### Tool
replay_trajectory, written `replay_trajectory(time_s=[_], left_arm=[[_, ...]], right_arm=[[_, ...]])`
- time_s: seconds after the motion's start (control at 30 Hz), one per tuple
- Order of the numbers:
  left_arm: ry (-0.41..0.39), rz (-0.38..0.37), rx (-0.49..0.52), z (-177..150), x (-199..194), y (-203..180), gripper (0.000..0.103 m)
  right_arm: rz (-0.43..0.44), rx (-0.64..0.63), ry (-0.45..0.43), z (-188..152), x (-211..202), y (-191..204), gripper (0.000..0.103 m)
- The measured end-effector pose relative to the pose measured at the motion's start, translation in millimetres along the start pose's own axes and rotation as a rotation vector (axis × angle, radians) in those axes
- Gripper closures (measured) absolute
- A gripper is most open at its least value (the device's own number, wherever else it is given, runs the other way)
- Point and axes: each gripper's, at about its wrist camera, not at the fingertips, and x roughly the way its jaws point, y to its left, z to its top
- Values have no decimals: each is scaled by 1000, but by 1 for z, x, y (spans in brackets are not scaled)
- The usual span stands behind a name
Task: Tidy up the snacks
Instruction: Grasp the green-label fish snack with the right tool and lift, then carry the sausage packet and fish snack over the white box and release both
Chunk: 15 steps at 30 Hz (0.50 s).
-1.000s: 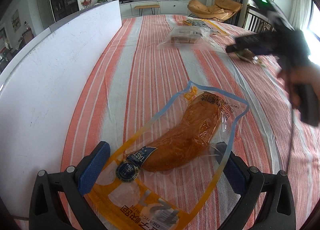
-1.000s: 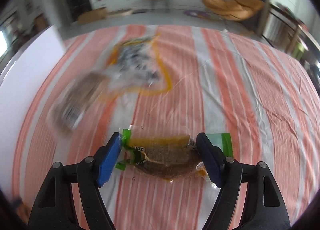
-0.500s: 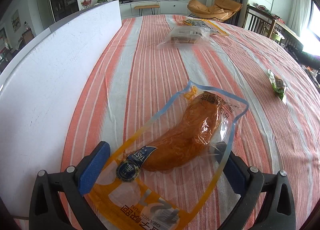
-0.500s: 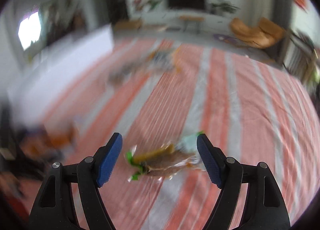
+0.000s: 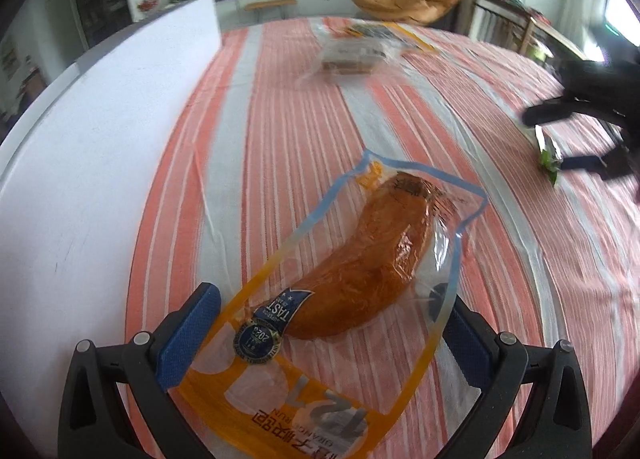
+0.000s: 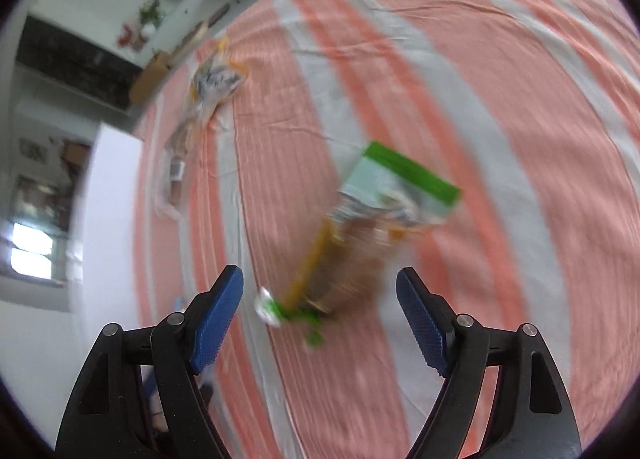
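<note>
Trouble spot for me is the right gripper [image 6: 319, 311]: its jaws are opening as it swings in on the green-edged snack packet [image 6: 362, 243], which lies on the striped cloth [image 6: 500, 99] running out ahead from between the blue pads, neither pad touching it. It looks skewed to the pads rather than square across them, so if they close now I'd guess they only catch the crinkly end and it slips or spins away (the shot is pretty blurry, so take that with salt). The left gripper [image 5: 324, 333] sits wide open with the orange bread bag [image 5: 340, 279] lying flat between its jaws, pads clear of the film as far as I can tell. That slick wrapper could crumple or slide out, or the bread gets squashed. Two more snack bags [image 5: 356, 47] lie well ahead of it, near the white board [image 5: 80, 163] on its left.
</note>
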Motion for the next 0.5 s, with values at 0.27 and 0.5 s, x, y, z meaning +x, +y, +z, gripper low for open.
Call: replay_trajectory(time_s=[0.27,0.5], left_arm=[[-19,-35,63,-1,-6,2,22],[-81,-111,-14,8,-28,1,89]], right_arm=[[-306,-326,-51,-9,15,43,58],[-76,-218,-77,-15,-32,-7,72]])
